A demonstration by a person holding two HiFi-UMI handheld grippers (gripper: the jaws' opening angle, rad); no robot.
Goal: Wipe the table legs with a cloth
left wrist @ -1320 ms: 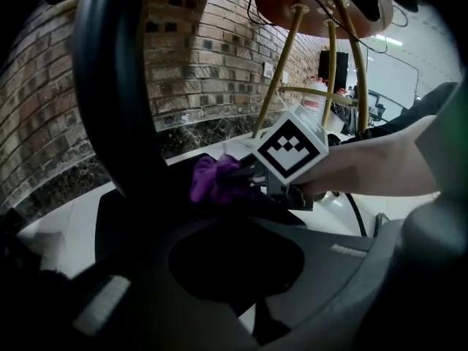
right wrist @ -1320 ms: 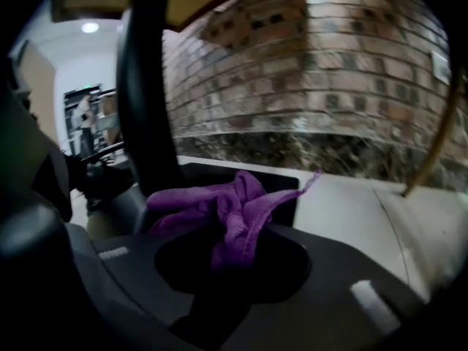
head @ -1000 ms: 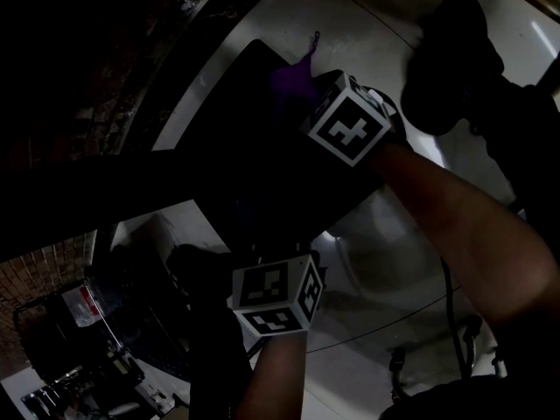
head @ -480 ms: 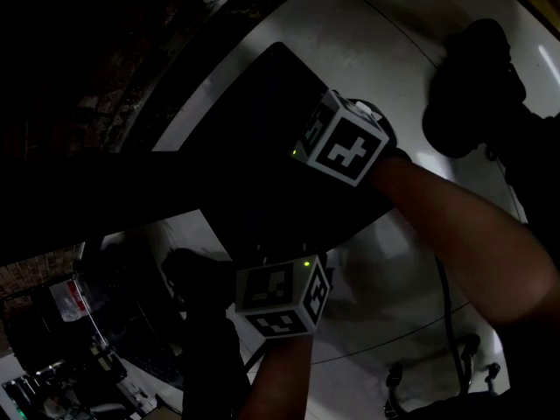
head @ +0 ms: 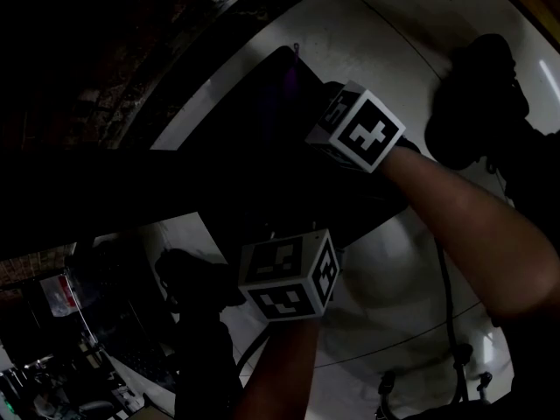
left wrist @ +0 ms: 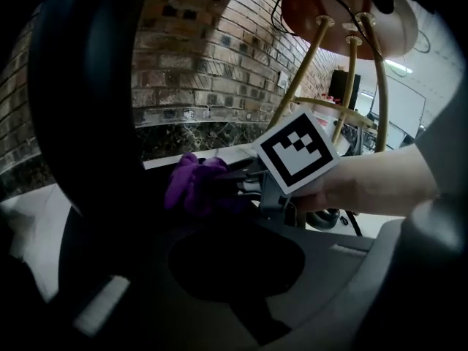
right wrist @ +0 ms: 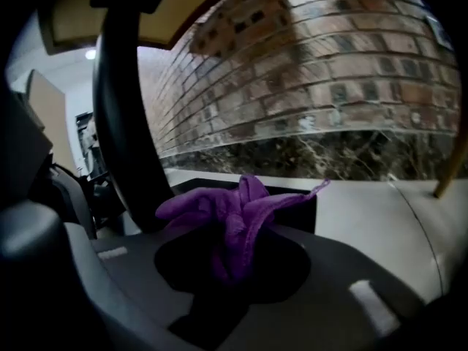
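Note:
A purple cloth (right wrist: pixel 234 210) hangs bunched from my right gripper (right wrist: pixel 234 258), whose jaws are shut on it. It is held close beside a thick black table leg (right wrist: pixel 124 123) and over the leg's flat black base (right wrist: pixel 296 196). The left gripper view shows the right gripper (left wrist: pixel 223 181) from the side, with the cloth (left wrist: pixel 189 185) at its tip next to the leg (left wrist: pixel 88 123). In the dim head view the right gripper's marker cube (head: pixel 366 134) is over the black base (head: pixel 254 121). My left gripper (left wrist: pixel 234 269) is lower, its cube (head: pixel 289 276) near the base's front edge; it looks shut and holds nothing.
The floor (head: pixel 394 261) is pale and glossy. A brick wall (right wrist: pixel 329 72) with a dark stone skirting runs behind. A wooden stool with thin tan legs (left wrist: pixel 351 72) stands to the right. Dark equipment and cables (head: pixel 455 322) lie on the floor nearby.
The right gripper has shifted a little right and up the picture over the black base. The cloth, bright purple a second ago, is now nearly hidden. The left gripper crept slightly right.

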